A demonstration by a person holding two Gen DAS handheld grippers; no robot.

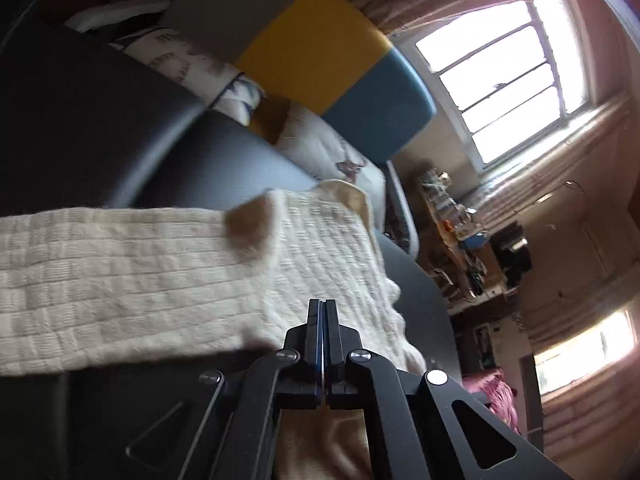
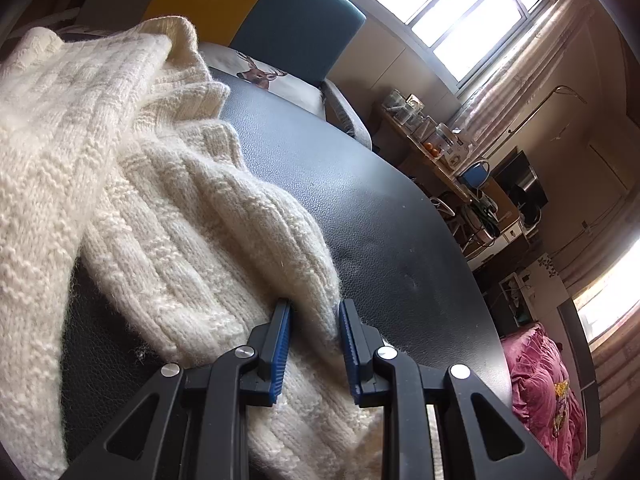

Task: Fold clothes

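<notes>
While the cream sweater (image 2: 168, 208) lies partly doubled over on the dark tabletop (image 2: 360, 184), the right gripper (image 2: 314, 320) straddles a ridge at its near edge with jaws spread, likely placed to pinch that edge for a fold. The left gripper (image 1: 323, 312) is pressed together over the sweater's border; blur hides whether knit is caught.

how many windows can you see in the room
2. A large barred window sits behind the blue headboard panel; a smaller window is at the right edge, above the pink bedding. Others may be hidden.
</notes>
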